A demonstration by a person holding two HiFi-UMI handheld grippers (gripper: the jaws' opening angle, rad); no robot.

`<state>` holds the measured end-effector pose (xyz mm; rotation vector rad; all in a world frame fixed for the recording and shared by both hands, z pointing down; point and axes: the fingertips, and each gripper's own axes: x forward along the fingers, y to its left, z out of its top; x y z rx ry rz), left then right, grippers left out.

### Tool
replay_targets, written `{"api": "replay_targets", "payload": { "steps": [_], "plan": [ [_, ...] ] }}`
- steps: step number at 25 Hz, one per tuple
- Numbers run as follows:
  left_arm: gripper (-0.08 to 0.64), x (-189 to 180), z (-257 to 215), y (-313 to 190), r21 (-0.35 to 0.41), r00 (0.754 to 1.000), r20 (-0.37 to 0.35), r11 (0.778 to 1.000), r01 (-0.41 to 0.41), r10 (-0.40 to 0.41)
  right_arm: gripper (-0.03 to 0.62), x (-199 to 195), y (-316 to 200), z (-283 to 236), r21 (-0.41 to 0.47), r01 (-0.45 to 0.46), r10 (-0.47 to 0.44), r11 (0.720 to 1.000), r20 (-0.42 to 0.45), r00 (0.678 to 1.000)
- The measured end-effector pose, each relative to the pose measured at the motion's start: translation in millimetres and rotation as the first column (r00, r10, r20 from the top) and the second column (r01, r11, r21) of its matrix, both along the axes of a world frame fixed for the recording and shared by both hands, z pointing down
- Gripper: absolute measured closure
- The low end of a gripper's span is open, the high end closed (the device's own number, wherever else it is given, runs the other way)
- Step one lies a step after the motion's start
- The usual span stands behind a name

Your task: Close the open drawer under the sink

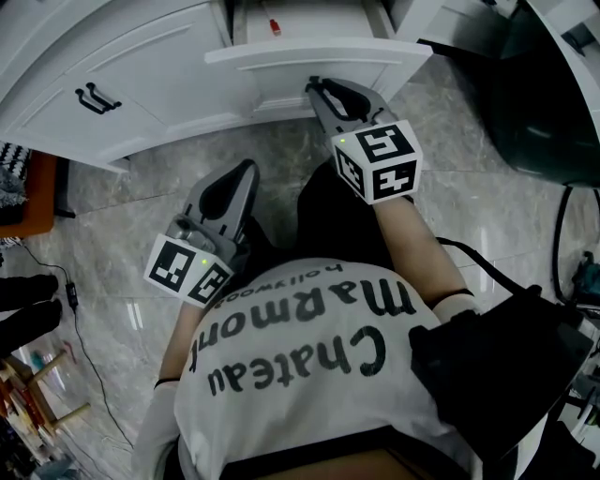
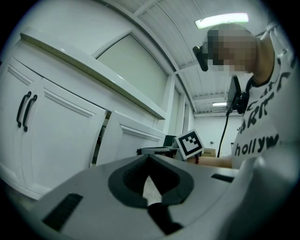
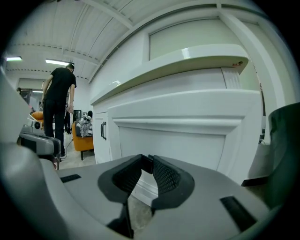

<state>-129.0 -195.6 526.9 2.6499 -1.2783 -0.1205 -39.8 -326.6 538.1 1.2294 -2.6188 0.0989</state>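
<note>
Looks down on a white sink cabinet with the drawer (image 1: 309, 58) pulled out from its front and a small red item (image 1: 274, 26) inside. Finds the right hand-held gripper (image 1: 317, 87) low against the drawer's front panel, contact unclear, jaws drawn narrow, tips all but meeting, nothing between. Keeps the left hand-held gripper (image 1: 247, 169) over the grey marble floor (image 1: 187, 178), well apart from the drawer, jaws together and empty. Shows paired black handles (image 1: 97, 98) on the cabinet door at left.
</note>
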Motion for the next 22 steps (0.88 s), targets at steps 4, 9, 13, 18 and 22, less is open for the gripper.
{"api": "replay_targets", "payload": {
  "steps": [4,9,13,18,22],
  "plan": [
    [0.552,-0.3,-1.5,1.2,0.003,1.0,0.015,1.0,0.007,-0.007,0.508,-0.9,-7.7,-1.9,0.0,0.007,-0.007,1.0,-0.004,1.0],
    [0.552,-8.1,0.6,5.5,-0.006,0.999,0.018,0.999,0.034,-0.034,0.508,-0.9,-15.0,-2.7,0.003,0.007,-0.007,1.0,-0.012,1.0],
    [0.552,-11.7,3.8,7.4,-0.011,0.999,0.022,0.999,0.045,-0.045,0.509,-1.7,-16.9,-0.9,-0.012,0.015,-0.015,1.0,-0.01,1.0],
    [0.552,-11.0,4.0,9.3,-0.017,0.999,0.029,0.999,0.038,-0.038,0.509,-1.7,-23.4,-1.4,-0.028,0.003,-0.004,1.0,-0.017,1.0],
    [0.552,-14.8,5.2,5.3,-0.023,0.999,0.03,0.999,0.045,-0.045,0.509,-4.5,-32.3,-1.8,-0.04,0.01,-0.012,0.999,-0.05,0.999]
  ]
}}
